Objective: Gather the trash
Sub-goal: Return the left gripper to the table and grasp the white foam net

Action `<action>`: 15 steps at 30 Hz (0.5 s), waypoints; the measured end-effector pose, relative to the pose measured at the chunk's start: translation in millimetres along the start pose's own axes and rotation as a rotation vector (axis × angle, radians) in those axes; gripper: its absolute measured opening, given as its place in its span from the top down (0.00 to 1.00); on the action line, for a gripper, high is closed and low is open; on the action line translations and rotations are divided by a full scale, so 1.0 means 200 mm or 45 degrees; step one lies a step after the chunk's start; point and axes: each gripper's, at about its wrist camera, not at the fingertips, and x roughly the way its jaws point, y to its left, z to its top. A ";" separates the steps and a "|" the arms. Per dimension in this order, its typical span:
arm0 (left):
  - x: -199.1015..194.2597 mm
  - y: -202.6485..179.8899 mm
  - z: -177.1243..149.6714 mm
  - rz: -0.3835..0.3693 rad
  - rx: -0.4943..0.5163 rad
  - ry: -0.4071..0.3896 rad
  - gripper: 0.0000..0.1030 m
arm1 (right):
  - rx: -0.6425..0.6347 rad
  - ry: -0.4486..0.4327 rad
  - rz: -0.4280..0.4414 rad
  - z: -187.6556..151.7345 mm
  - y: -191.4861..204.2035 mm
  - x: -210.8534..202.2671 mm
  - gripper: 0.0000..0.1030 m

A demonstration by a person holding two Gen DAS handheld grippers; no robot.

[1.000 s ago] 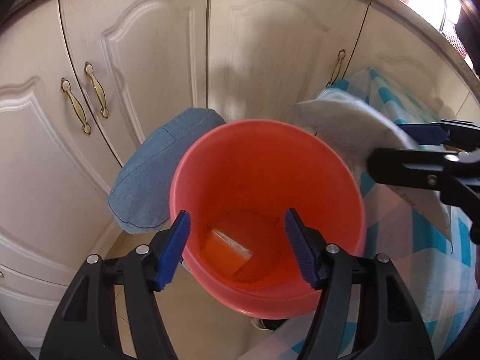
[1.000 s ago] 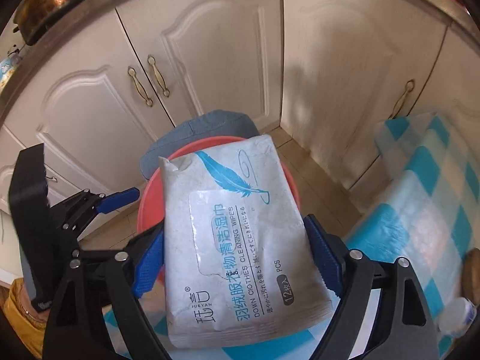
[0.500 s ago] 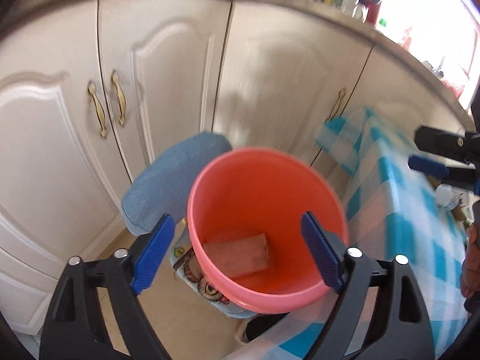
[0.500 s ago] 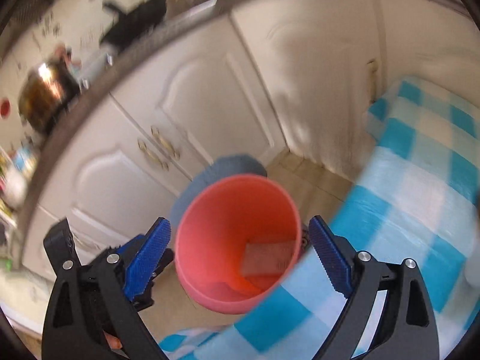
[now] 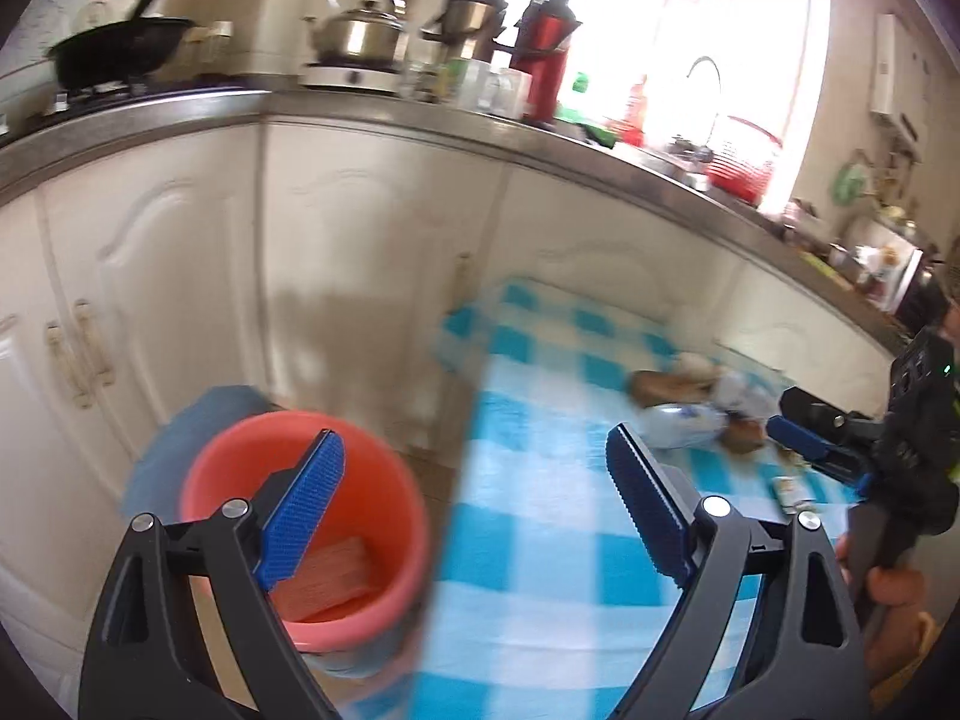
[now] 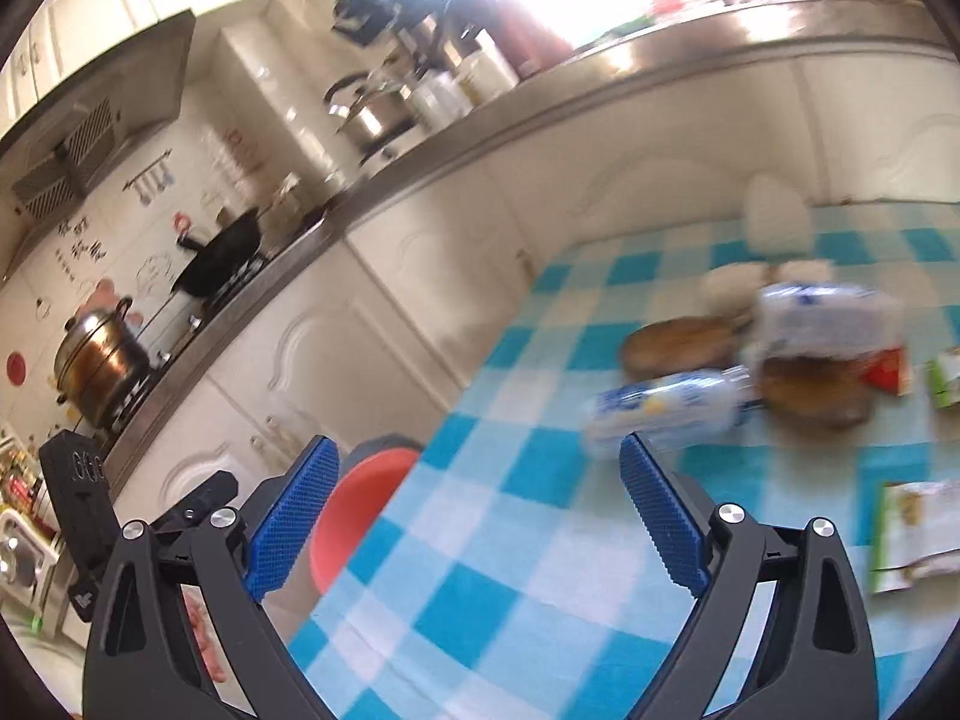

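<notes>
Both my claws, the left gripper (image 5: 474,504) and the right gripper (image 6: 474,516), stood open and empty; the plastic bottle (image 6: 666,405) lay on the checked tablecloth (image 6: 510,540), probably light and slippery, best taken across its middle.

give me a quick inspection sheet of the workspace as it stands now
surface: table with a blue and white checked cloth, standing against white kitchen cabinets.
job's things: pink bucket below the table's edge, a flat packet lying in it; plastic bottle on its side on the cloth.
clutter: wrappers and packets, among them a green and white packet; brown round items, too blurred to name.
grippers: left gripper open, nothing between its pads; right gripper open, nothing between its pads.
cables: nothing seen.
surroundings: counter with a kettle, a red thermos and a black wok; bright window.
</notes>
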 end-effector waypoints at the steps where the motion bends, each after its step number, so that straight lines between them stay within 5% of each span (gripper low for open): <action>1: 0.02 -0.04 0.02 -0.037 0.006 0.021 0.13 | 0.005 -0.032 -0.023 0.02 -0.04 -0.06 0.09; 9: 0.27 -0.61 0.24 -0.219 0.239 0.156 0.13 | 0.237 -0.213 -0.190 0.14 -0.55 -0.43 0.09; 15: 0.66 -1.04 0.37 -0.283 0.410 0.300 0.13 | 0.446 -0.209 -0.336 0.17 -0.99 -0.57 0.09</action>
